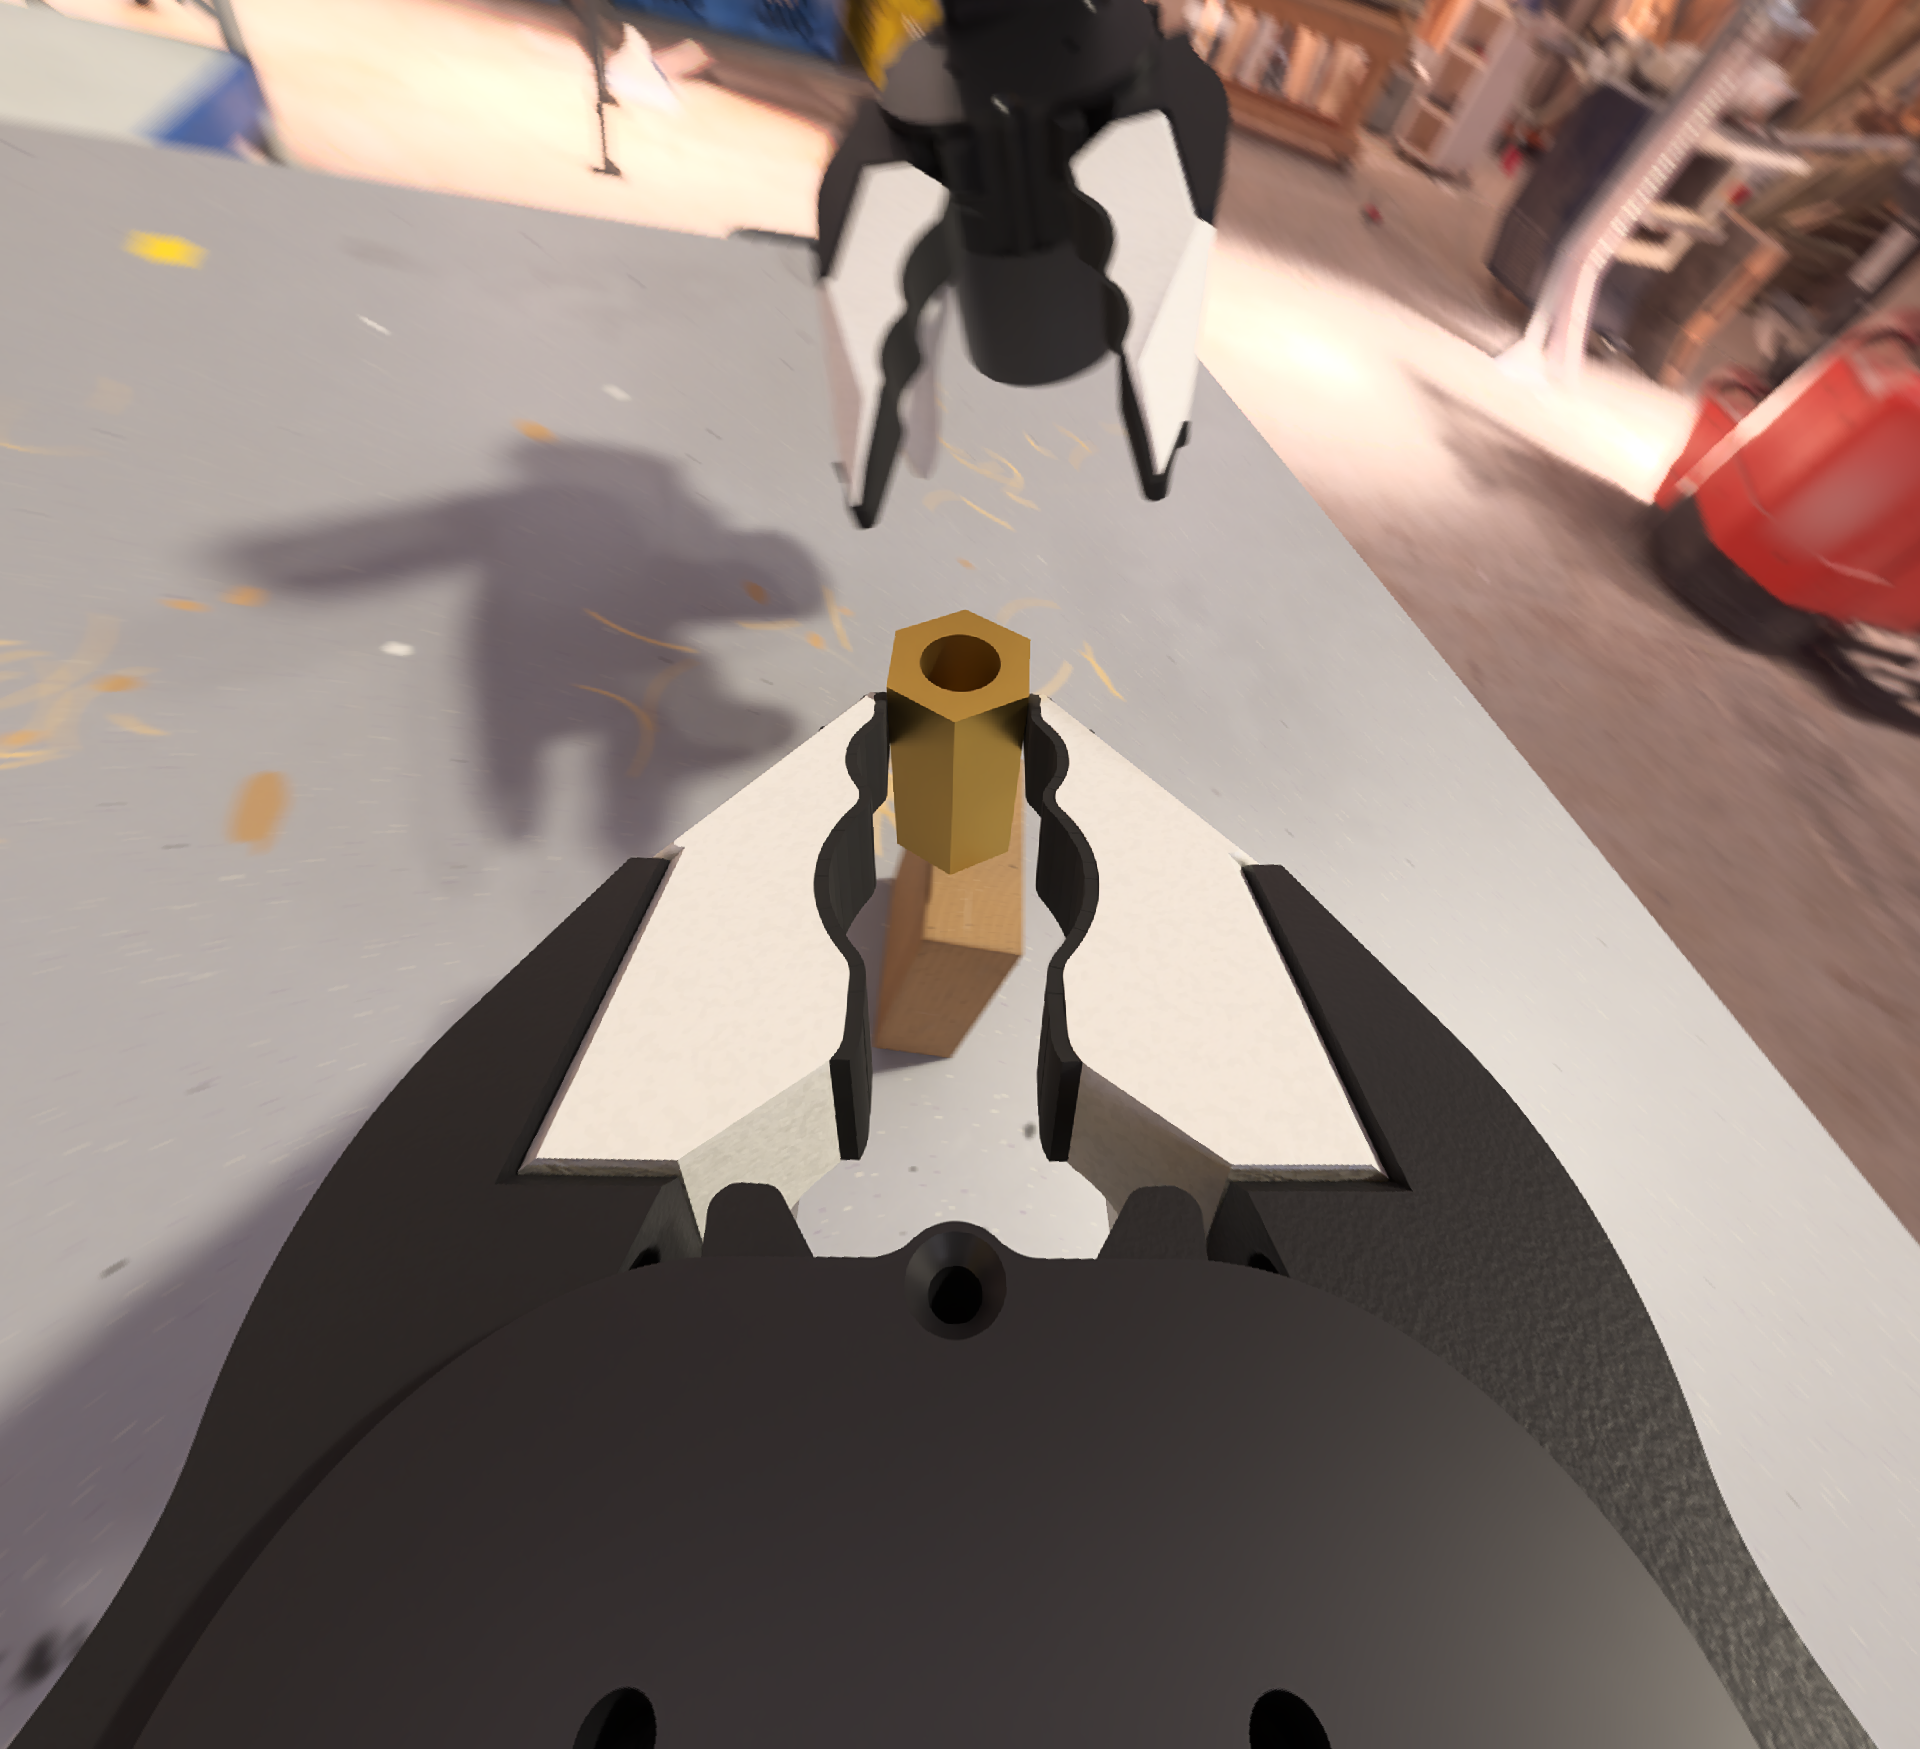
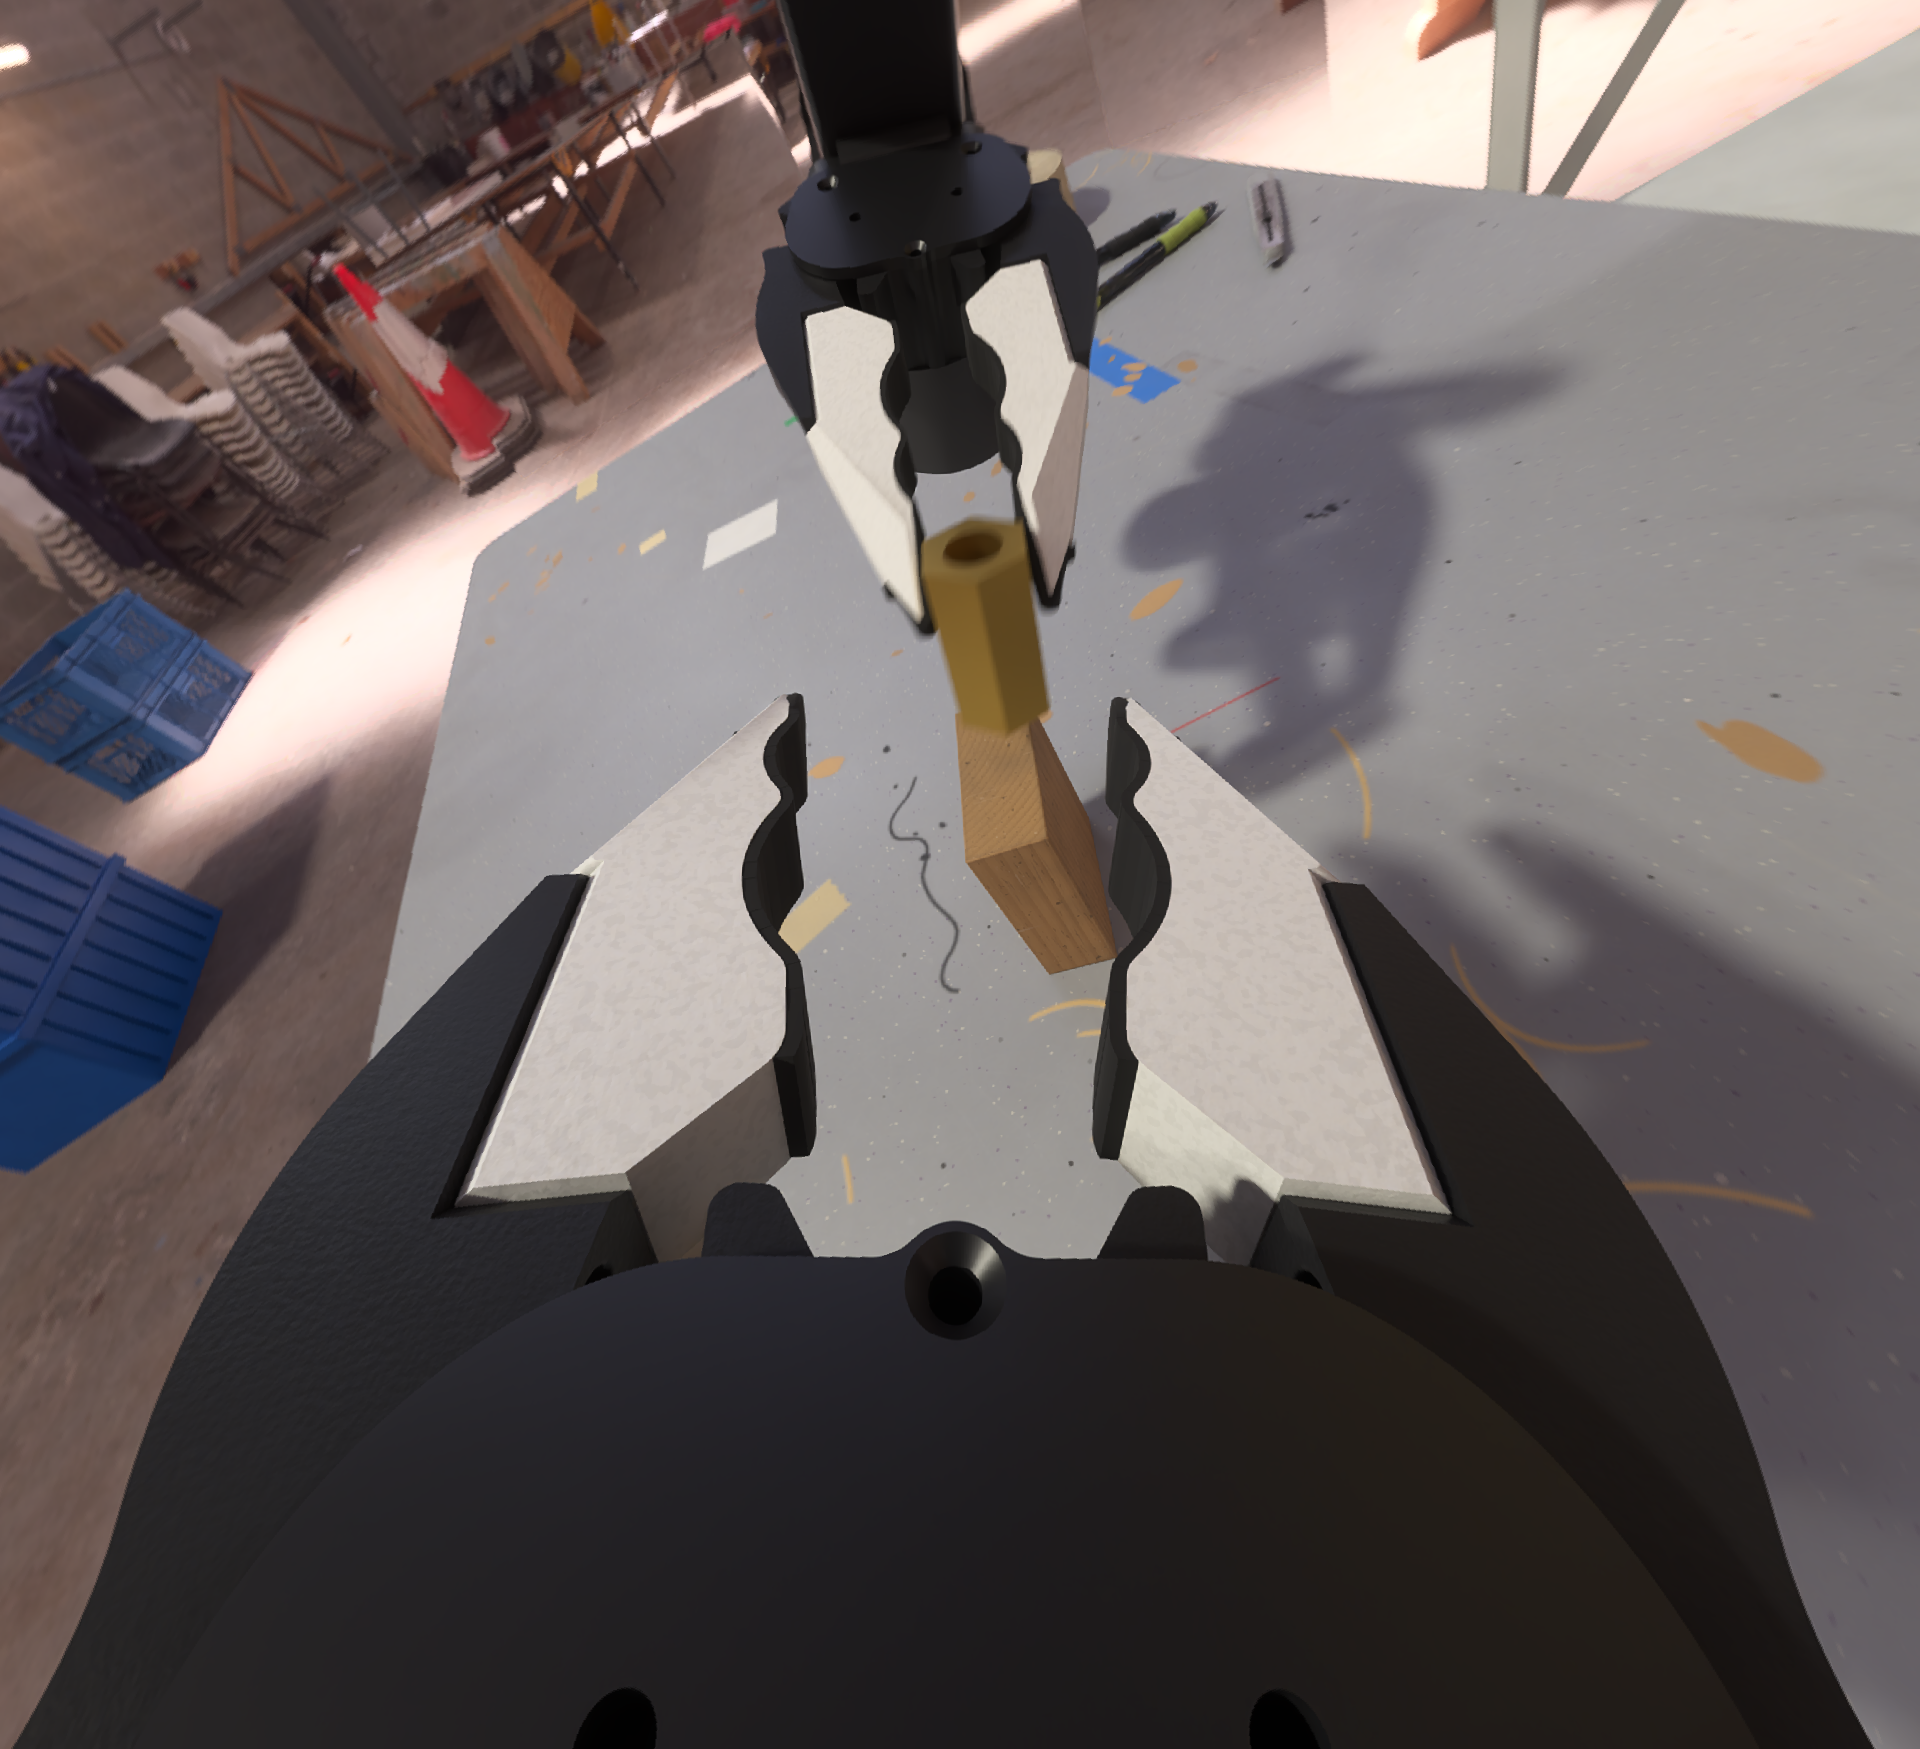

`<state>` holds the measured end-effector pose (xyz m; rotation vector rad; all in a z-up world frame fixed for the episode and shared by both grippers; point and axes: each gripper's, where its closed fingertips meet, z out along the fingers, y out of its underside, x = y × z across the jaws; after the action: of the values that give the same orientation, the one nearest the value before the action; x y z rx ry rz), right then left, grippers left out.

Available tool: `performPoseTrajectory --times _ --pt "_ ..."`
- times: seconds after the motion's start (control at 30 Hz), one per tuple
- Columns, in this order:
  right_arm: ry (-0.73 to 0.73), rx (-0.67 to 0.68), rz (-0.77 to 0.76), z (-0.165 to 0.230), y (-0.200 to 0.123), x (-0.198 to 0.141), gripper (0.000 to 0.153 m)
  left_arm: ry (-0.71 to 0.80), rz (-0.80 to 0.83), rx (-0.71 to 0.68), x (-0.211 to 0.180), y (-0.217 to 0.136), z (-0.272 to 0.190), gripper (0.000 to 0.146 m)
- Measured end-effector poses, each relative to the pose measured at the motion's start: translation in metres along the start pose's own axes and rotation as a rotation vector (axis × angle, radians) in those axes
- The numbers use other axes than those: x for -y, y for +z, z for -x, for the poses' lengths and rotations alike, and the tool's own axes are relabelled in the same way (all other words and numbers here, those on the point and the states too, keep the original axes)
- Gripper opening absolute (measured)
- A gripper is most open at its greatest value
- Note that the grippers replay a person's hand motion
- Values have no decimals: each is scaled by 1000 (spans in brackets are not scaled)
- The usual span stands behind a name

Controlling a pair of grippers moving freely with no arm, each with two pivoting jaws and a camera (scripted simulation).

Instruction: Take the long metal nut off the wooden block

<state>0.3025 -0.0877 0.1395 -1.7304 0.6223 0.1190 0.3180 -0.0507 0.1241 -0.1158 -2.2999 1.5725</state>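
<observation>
Looking along my left tongs (image 1: 958,712), mid-frame, they clamp the long metal nut (image 1: 954,754), upright on the wooden block (image 1: 951,956) on the counter (image 1: 364,868). Right view: my right tongs (image 2: 956,712) gape apart, empty, near the block. Rigid, probably slick; flats grip best.

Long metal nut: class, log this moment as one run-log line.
left tool: shut on long metal nut | nut: upright on wooden block | right tool: open, holding nothing
</observation>
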Motion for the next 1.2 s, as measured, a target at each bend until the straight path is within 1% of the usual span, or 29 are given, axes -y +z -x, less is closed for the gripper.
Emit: performPoseTrajectory --times 0.03,0.07,0.13,0.2,0.27,0.3,0.33,0.37,0.43,0.47,0.5,0.53,0.57,0.6,0.63,0.7,0.77,0.83,0.87,0.9,0.93,0.97,1.0,1.07,1.13,1.2 --pt "2 -13 -13 1 -5 4 59 7 -44 44 6 -9 6 25" --pt "-34 -54 -31 0 -11 8 61 11 -83 78 12 -17 10 25" --pt "-145 -108 -110 7 -20 22 62 20 -143 156 22 -32 19 25" --pt "-228 -88 -190 22 -29 36 60 14 -193 253 30 -45 31 25" --pt "-350 -66 -201 40 -39 43 58 2 -241 299 34 -55 38 25" --pt "-425 -79 -216 46 -46 47 58 4 -251 318 36 -59 39 25" --pt "-484 -115 -256 49 -57 54 59 13 -253 334 38 -62 40 25" --pt "-509 -159 -300 47 -68 62 60 22 -255 347 40 -66 39 25" --pt "-498 -280 -333 26 -91 70 61 46 -262 355 47 -70 34 25" --pt "-490 -364 -300 6 -99 67 62 61 -265 349 51 -72 30 25" --pt "-469 -444 -226 -19 -103 58 63 75 -270 350 56 -74 27 25" --pt "-426 -495 -126 -45 -103 43 65 87 -275 347 60 -75 22 25" --pt "-371 -506 -41 -64 -97 27 70 97 -281 339 65 -76 17 25" --pt "-322 -485 18 -77 -85 13 74 109 -289 331 69 -77 13 25" --pt "-293 -444 62 -83 -68 0 75 121 -297 320 73 -78 8 25" --pt "-302 -412 133 -89 -34 -15 75 136 -314 302 81 -80 -1 25" --pt "-345 -452 197 -98 -6 -21 74 152 -334 283 88 -83 -10 25" --pt "-343 -491 248 -112 14 -28 73 162 -355 277 94 -87 -16 25" --pt "-335 -497 275 -116 20 -33 64 163 -364 290 96 -91 -16 25" --pt "-331 -444 313 -110 24 -39 39 153 -367 328 98 -95 -12 25" --pt "-339 -349 343 -97 25 -41 7 122 -361 396 97 -102 -3 25" --pt "-370 -277 333 -81 24 -38 0 71 -347 485 95 -109 9 25" --pt "-414 -235 279 -64 19 -28 0 20 -317 579 90 -116 22 25" --pt "-463 -193 103 -32 5 2 0 -44 -243 715 76 -124 43 25" --pt "-491 -127 -56 -4 -11 29 0 -73 -159 809 61 -122 59 25" --pt "-510 -136 -137 7 -22 46 0 -77 -74 873 51 -113 66 25"
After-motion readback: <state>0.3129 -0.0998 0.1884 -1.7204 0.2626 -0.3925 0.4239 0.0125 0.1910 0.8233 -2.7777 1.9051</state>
